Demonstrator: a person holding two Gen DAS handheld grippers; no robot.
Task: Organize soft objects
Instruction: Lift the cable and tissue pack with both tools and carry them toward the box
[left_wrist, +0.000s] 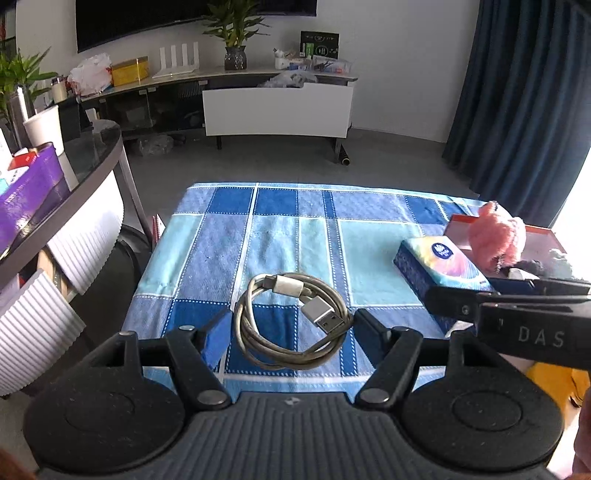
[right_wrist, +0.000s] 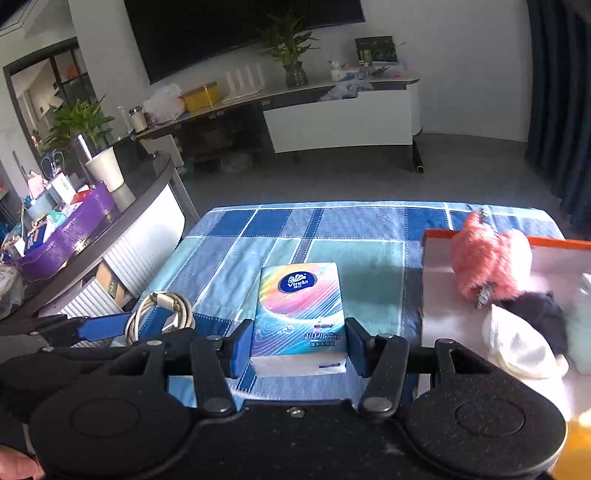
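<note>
A coiled grey USB cable (left_wrist: 291, 321) sits between the blue pads of my left gripper (left_wrist: 293, 332), which is shut on it above the blue checked cloth (left_wrist: 280, 229). The cable (right_wrist: 162, 314) also shows at the left of the right wrist view. My right gripper (right_wrist: 299, 343) is shut on a colourful tissue pack (right_wrist: 299, 306), with a pad pressed on each side. Beside it to the right lies an orange-rimmed tray (right_wrist: 480, 236) holding a pink plush toy (right_wrist: 487, 262), a white cloth (right_wrist: 517, 347) and a dark cloth (right_wrist: 535, 310).
A curved counter (right_wrist: 147, 206) at the left carries a purple box (right_wrist: 70, 236) and a white cup (right_wrist: 105, 168). A low TV console (left_wrist: 277, 107) stands against the far wall across grey floor. Dark blue curtains (left_wrist: 517, 110) hang at the right.
</note>
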